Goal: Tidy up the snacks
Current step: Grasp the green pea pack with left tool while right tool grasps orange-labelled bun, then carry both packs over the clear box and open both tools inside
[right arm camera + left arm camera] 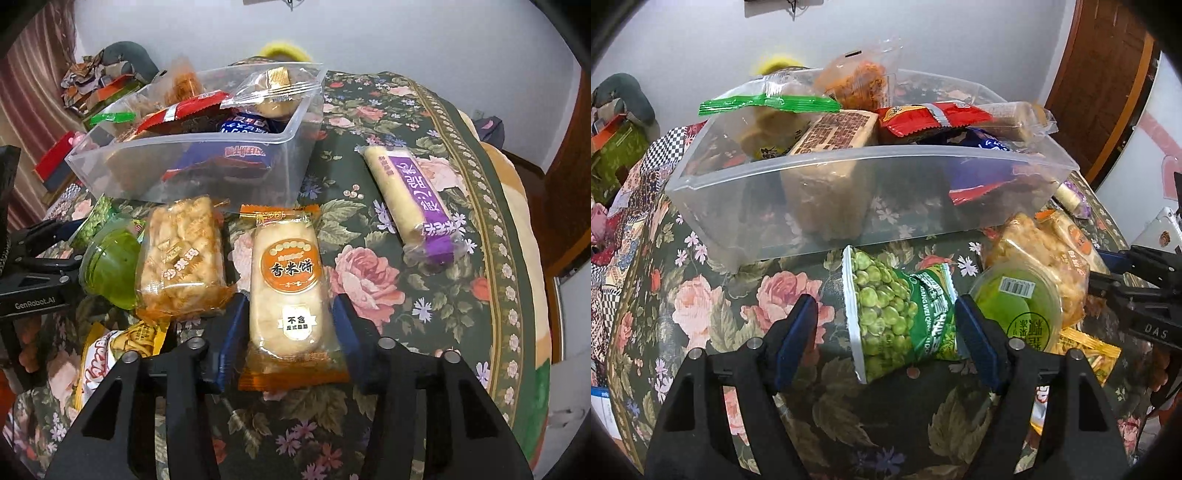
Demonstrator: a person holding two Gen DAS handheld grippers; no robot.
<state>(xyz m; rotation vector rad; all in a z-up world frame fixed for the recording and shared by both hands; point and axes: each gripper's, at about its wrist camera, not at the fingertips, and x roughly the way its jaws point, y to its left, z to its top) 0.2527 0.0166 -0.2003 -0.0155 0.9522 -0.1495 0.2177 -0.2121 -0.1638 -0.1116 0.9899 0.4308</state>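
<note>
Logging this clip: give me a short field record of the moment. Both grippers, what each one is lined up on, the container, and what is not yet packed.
left gripper: jaws open, straddling the green pea packet on the tablecloth
right gripper: jaws open, either side of the orange rice cracker pack; contact cannot be told
container: clear plastic bin, already holding several snacks
still on the floral tablecloth: purple-labelled roll, caramel puffed-snack block, green jelly cup, yellow packet
stage: sorting under way, neither item lifted
</note>
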